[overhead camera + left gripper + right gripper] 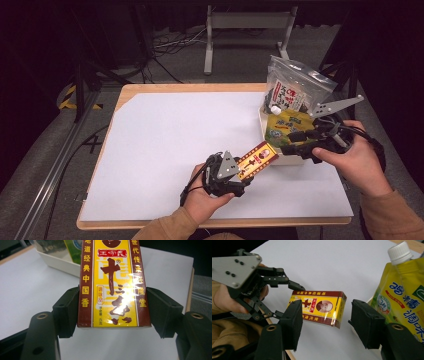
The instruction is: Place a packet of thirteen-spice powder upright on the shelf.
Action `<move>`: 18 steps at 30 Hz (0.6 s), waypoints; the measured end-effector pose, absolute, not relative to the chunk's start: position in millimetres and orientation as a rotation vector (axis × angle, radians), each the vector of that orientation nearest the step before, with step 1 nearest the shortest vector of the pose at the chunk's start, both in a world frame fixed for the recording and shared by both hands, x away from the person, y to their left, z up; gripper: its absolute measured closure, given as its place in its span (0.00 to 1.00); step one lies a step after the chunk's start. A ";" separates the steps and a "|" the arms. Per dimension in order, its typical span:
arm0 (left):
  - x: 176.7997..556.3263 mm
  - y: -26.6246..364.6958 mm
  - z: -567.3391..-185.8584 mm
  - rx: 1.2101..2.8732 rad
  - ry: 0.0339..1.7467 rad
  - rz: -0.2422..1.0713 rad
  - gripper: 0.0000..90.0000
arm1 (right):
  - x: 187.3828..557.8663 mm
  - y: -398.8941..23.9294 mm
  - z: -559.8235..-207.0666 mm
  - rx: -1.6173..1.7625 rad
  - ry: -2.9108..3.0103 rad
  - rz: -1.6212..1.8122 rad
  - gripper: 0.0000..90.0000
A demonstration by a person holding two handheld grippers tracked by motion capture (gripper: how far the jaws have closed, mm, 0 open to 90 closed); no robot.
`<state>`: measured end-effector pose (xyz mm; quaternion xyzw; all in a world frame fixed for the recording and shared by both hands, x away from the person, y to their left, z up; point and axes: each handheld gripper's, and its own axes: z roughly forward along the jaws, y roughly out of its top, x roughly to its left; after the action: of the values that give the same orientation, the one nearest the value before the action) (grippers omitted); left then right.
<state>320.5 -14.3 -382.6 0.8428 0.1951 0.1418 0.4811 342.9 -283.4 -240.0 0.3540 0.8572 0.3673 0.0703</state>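
A yellow and dark red box (pixel 257 159) with Chinese characters is held off the white table by its near end, and my left gripper (pixel 243 172) is shut on it. In the left gripper view its two black jaws press the box's (pixel 113 290) long sides. My right gripper (pixel 286 149) points left at the box's far end with its jaws open. In the right gripper view the box (pixel 319 307) lies just beyond the gap between the jaws, and neither pad touches it.
A white tray (pixel 295 160) stands at the table's right side, behind my right gripper. It holds a yellow-green spout pouch (pixel 404 297) and a clear bag of dark snacks (pixel 290 87). A white sheet (pixel 175 135) covers the wooden tabletop.
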 end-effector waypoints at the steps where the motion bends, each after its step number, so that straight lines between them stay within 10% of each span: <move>1: 319.6 -13.8 -381.8 2.044 0.474 0.350 0.36 | 344.2 -281.5 -241.0 1.072 2.586 1.097 0.48; 18: 302.6 -12.0 -368.8 1.959 0.405 0.413 0.36 | 368.7 -273.1 -265.8 1.266 2.667 1.070 0.45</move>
<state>302.6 -12.0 -368.8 0.8180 0.1689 0.1726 0.5221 368.7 -273.1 -265.8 0.4032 0.8492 0.3409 0.0007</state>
